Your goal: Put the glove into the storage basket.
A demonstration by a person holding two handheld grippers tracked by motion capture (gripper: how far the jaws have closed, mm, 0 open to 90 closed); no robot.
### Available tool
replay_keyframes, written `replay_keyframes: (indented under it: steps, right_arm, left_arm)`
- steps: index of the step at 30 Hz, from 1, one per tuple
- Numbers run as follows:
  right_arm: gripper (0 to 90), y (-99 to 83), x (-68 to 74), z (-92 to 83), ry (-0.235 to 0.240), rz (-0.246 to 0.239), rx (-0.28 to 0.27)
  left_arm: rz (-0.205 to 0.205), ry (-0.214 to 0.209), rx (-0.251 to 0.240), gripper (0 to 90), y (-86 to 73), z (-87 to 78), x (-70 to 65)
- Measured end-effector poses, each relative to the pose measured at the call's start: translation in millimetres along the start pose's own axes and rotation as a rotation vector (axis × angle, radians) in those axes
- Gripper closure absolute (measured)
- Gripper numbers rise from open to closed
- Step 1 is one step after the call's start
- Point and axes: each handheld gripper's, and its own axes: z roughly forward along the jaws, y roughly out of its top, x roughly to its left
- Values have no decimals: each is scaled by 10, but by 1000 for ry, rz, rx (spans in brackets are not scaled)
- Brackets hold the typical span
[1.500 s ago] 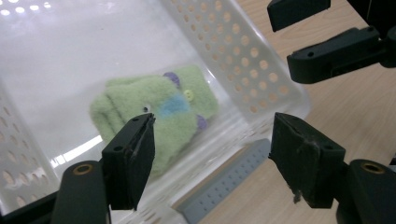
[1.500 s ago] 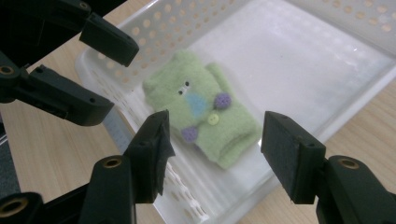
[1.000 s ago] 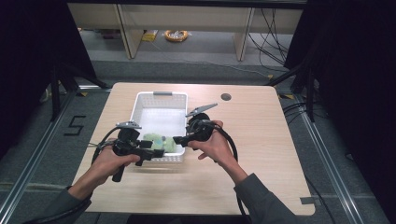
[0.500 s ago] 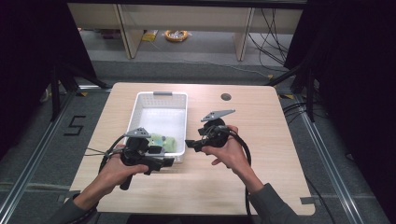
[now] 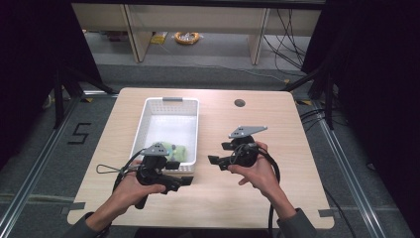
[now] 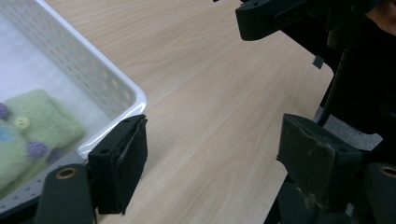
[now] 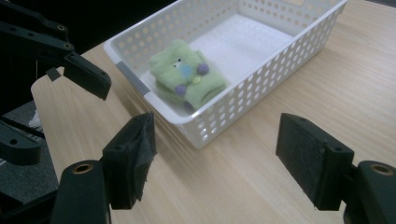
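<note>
The green cloth (image 7: 187, 74) lies inside the white basket (image 5: 153, 115), at its near end. The left gripper (image 5: 184, 181) and right gripper (image 5: 214, 161) are just outside the basket, jaws wide and empty; they have just been opening.

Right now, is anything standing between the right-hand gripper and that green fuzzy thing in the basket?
Yes. The green knitted piece lies inside the white basket, at its near end. The right gripper, jaws open and empty, sits outside over the bare table, so the basket's perforated side wall stands between them. From above, nothing covers the piece.
</note>
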Motion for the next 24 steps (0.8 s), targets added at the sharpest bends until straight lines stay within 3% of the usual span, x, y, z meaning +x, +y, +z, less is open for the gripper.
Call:
replay_keyframes:
  steps: [4,7,11,12,14,15,18,19,21,24]
  right_arm:
    - [293,-77,-32,-47,16,-11,-16]
    - [292,-132,-29,-105,-5,3,-18]
    - [292,-210,-24,-138,12,25,-26]
    - [291,-234,-32,-140,-5,17,-45]
    - [289,-263,-28,-155,18,26,-37]
    - [289,-280,-42,-155,16,6,-42]
    - [284,-329,-19,-179,18,28,-44]
    - [282,-336,-32,-184,18,7,-47]
    - [280,-376,-5,-200,21,36,-45]
    - [280,-420,-39,-202,17,15,-53]
  left_arm:
    - [13,-10,-2,238,-20,38,-47]
    - [16,-18,-8,238,-36,71,-78]
    - [17,-18,-10,238,-66,106,-98]
    - [22,-15,-12,237,-73,114,-99]
    - [13,-23,-16,236,-93,136,-106]
    - [18,-24,-12,236,-104,144,-106]
    - [4,-32,-11,234,-137,173,-125]
    - [20,-43,-9,234,-143,179,-117]
    - [7,-38,-15,233,-157,196,-136]
    - [15,-47,-18,233,-158,208,-136]
